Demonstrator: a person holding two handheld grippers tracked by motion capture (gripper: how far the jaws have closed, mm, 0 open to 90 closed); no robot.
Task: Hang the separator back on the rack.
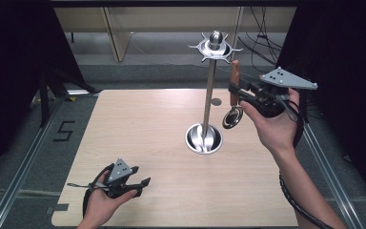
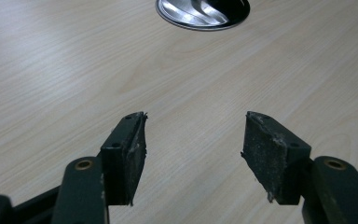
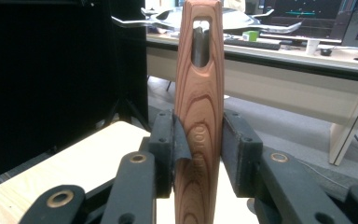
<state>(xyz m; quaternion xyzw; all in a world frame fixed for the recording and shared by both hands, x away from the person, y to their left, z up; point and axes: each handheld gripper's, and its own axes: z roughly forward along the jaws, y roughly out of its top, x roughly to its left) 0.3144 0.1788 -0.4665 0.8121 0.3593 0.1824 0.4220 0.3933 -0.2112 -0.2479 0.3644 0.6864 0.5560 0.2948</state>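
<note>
Nearest, the left hand-held gripper point(image 1: 140, 183) rested wide open on the tabletop point(image 1: 162, 124), well short of the rack point(image 1: 210, 90). Beside its top hooks, the right hand-held gripper point(image 1: 234, 89) clamped the ladle point(image 1: 234, 95) mid-handle; its wooden grip looked stiff, light, unslippery.

Table point(image 1: 138, 138): pale wood-grain top, matt and smooth. Stand point(image 1: 209, 90): polished metal, mirror-glossy on base dish and top hook ring, pole brushed-looking. Utensil handle point(image 3: 199, 116): reddish wood with bold grain, smooth satin finish, lettering pressed into it; its metal bowl point(image 1: 232, 117) is seen glossy. Left gripper point(image 2: 193, 149) pads: black rubber-like, matt, scuffed and frayed at edges. Right gripper point(image 3: 197, 149) links: matt black plastic, brass-coloured rivets.
</note>
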